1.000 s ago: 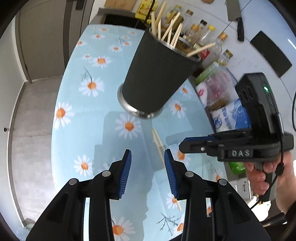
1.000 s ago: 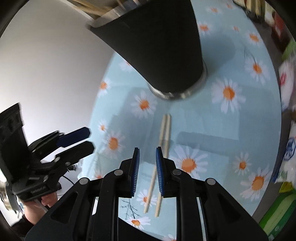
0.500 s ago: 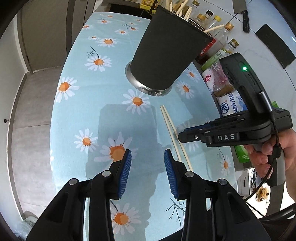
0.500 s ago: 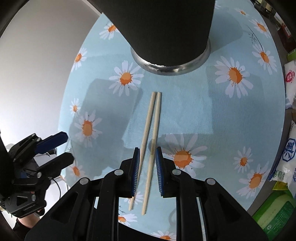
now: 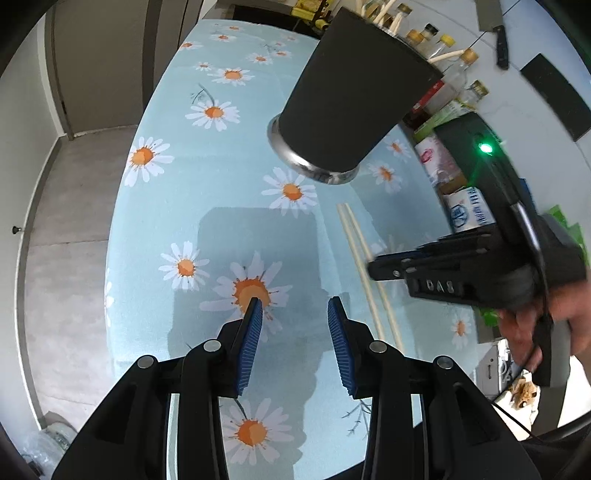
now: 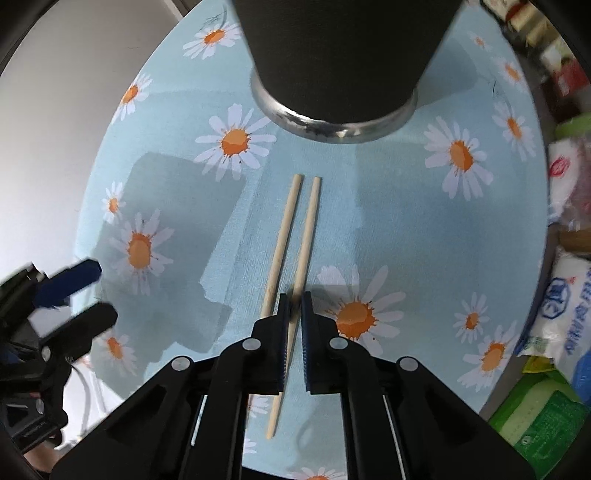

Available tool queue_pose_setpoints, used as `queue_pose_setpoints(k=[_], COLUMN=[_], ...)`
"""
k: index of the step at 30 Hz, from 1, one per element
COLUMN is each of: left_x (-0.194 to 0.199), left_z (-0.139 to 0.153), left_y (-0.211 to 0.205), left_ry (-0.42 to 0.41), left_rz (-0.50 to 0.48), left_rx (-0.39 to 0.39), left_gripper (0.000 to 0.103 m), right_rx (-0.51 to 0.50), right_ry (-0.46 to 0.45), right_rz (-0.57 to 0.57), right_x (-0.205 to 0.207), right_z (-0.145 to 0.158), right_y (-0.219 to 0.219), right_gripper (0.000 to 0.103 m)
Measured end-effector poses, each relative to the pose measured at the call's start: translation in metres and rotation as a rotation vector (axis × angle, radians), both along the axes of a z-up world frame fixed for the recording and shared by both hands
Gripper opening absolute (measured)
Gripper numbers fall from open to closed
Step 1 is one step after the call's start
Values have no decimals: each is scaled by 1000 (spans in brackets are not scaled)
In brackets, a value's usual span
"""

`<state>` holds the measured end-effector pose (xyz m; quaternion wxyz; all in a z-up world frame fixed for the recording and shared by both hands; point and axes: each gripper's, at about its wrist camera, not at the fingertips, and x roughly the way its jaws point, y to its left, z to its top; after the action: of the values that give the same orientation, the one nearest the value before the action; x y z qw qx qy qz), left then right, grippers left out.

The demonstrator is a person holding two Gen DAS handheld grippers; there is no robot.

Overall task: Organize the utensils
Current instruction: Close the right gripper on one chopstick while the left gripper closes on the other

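Your right gripper (image 6: 293, 306) sits low over two chopsticks (image 6: 295, 236) lying side by side on the daisy cloth (image 6: 406, 221). Its blue pads are nearly together, with the right-hand stick running into the narrow gap; the fingers hide the contact, so you cannot tell whether it is pinched. The left-hand stick passes under the left finger and shows again below it. The sticks' far ends stop just short of the black cup (image 6: 340, 55), whose top is cut off in this view.

Your left wrist view shows what the right one cannot: the cup's (image 5: 354, 99) rim, with pale stick ends poking out, though only a few are clear. There the chopsticks (image 5: 364, 266) run under the right gripper (image 5: 376, 269), which is blurred and held in your hand (image 5: 546, 328). Your left gripper (image 5: 295, 325) has its fingers wide apart, with nothing between them, over a daisy near the cloth's (image 5: 177, 192) edge.

Bottles (image 5: 454, 55) and packets (image 5: 469, 214) crowd the right side behind the cup, partly hidden by the right gripper's body. A knife (image 5: 495, 26) hangs on the wall.
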<state>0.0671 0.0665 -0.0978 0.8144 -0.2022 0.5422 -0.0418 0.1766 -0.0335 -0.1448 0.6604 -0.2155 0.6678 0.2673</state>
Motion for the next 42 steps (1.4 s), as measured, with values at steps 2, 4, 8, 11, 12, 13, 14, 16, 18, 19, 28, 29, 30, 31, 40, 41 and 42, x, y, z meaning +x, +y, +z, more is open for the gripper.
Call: queue_pose_setpoints(k=[2,4,8,11,12,13,14,16,18,19,28,29,30,31,40,41,42], left_x=[2,3,7,13,15,19,21,29,37,43,77,80,82,84,94,94,95], left_z=[-3,-4,-5,-8,-9,-10,-10,-10,-9,-9,-23,-23,-22,-21,-35,-36,-37], left_y=[0,-2,-8,-12,-14,-16,-17,-21,-29,-33,-60,-65,-69,-74,-92,-94,-96], left_ry=[8,12,32,63,75,92,100,118,142,158,301,309,312,315,367,370,372], left_rz=[5,3,-10,-13,-16,-16,-16,-21,-27,-29,-9,-10,-13,-20,4,13,16], left_rx=[-6,-10,-11,-8,-9,-17,-24,-32,-36,-41,-36,-21,-2,14,94,99,109], left_gripper=[36,36,36,36,36,36,36,36,36,36,33,33,33,33,17,16,14], right_rx=[-11,-12,18,49,65,82,95,151,199,231,430,443,455,468,504,506,508], right_ry=[-15,-6,50,90,105,113,114,134,145,146,176,178,179,178,200,203,204], right_rz=[-7,-23,-68,-100,-112,-124,-130,-150,-165,-175,-227,-229,-229,-229,-187,-182,-181], right_x=[-4,-4,5,11,13,15,18,25,27,29,29,40,42,43,37,37,37], right_z=[0,-1,-3,-2,-2,0,1,9,17,22,48,52,55,56,56,56,56], right_y=[3,5,-1,-8,-12,-16,-21,-31,-41,-48,-102,-109,-115,-118,-131,-131,-135], right_gripper=[7,7,6,5,5,5,5,5,6,6,6,6,6,6,5,5,5])
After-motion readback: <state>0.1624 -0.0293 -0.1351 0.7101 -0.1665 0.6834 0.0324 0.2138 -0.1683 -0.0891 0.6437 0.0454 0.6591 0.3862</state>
